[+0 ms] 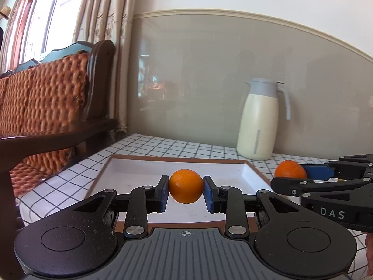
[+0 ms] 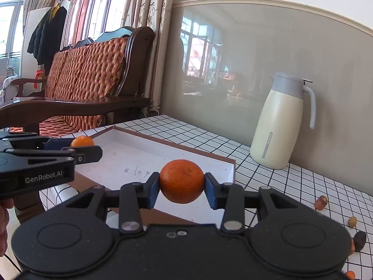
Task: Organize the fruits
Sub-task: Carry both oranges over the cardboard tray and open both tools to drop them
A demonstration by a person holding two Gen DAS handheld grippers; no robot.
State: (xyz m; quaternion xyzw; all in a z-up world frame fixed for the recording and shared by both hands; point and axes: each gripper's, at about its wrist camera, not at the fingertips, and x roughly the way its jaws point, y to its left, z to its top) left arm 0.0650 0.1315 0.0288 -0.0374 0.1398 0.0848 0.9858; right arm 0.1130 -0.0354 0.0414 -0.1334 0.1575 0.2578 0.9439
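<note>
Left wrist view: the white tray (image 1: 130,170) lies bare on the checked tablecloth (image 1: 163,147); the left gripper (image 1: 186,190) clamps an orange (image 1: 186,183) over it; at 3 o'clock the right gripper (image 1: 303,177) grips a second orange (image 1: 288,169); a cream jug (image 1: 258,121) stands at 1 o'clock. Right wrist view: the second orange (image 2: 181,180) hangs above the tray's near edge; small scraps (image 2: 321,202) lie at 4 o'clock.

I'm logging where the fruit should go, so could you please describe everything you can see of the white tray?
The white tray is a shallow, square-cornered box with a brown outer rim, card-like in look. It lies flat on the checked tablecloth, left of the cream jug. Its floor is scuffed, with faint handwriting, and no fruit lies on it. Both grippers hold their oranges above it, not touching it.
</note>
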